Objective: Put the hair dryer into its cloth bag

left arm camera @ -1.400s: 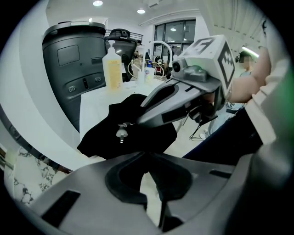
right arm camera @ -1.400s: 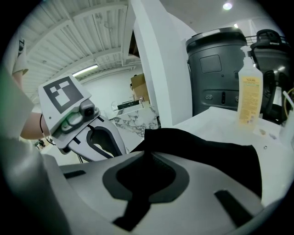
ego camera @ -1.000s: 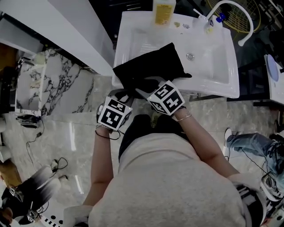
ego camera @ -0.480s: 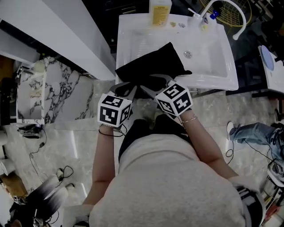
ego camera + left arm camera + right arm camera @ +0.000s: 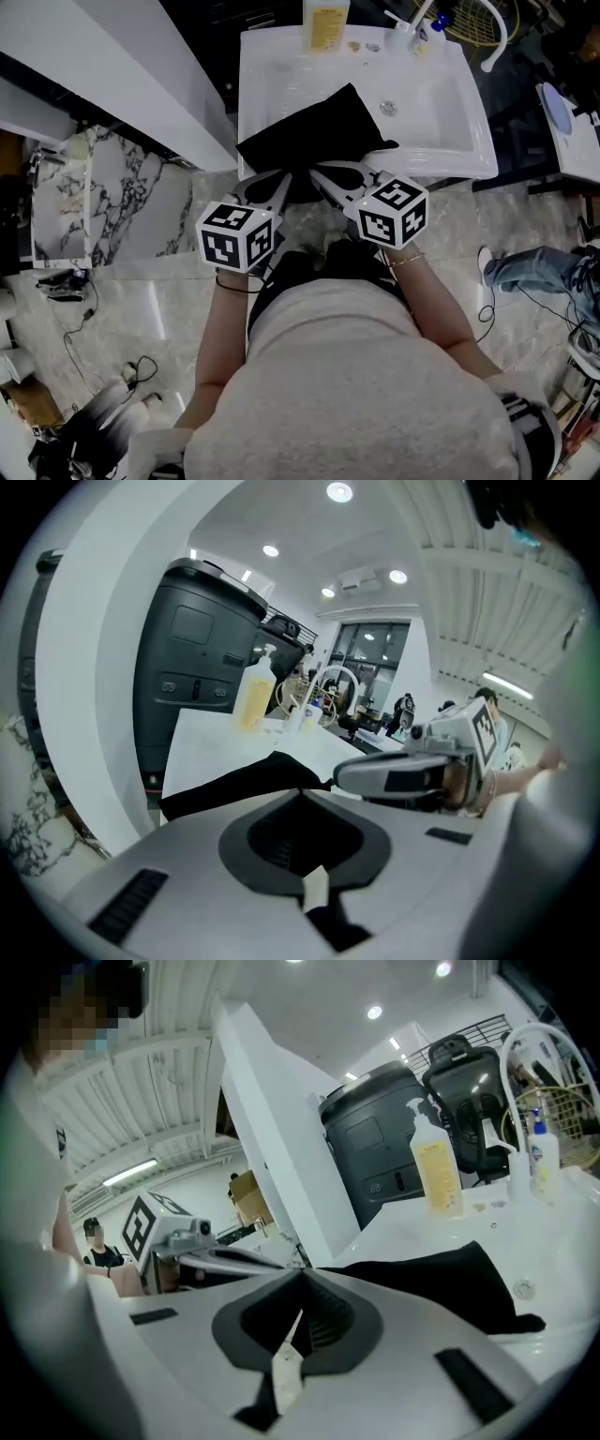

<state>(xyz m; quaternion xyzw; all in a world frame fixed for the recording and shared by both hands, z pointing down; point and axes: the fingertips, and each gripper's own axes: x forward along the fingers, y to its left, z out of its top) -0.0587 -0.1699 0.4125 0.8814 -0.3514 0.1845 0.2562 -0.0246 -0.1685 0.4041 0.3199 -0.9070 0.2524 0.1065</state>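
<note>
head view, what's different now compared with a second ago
Both grippers have come up toward the camera and spread a little apart. The left gripper and right gripper have just been closing and now stand shut, tips at the near edge of the black bag; whether cloth is pinched cannot be told. The bag lies on the sink as before, and the yellow bottle is unmoved.

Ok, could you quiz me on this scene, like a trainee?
1. True or false: the black cloth bag lies on the white washbasin.
2. What stands at the basin's back edge: A, a yellow plastic pump bottle; B, a red kettle; C, a folded towel?
3. Are the jaws of the left gripper and the right gripper apart or together?
Key: 1 true; 2 A; 3 together, just closed; whether on the bag's edge is unclear.
</note>
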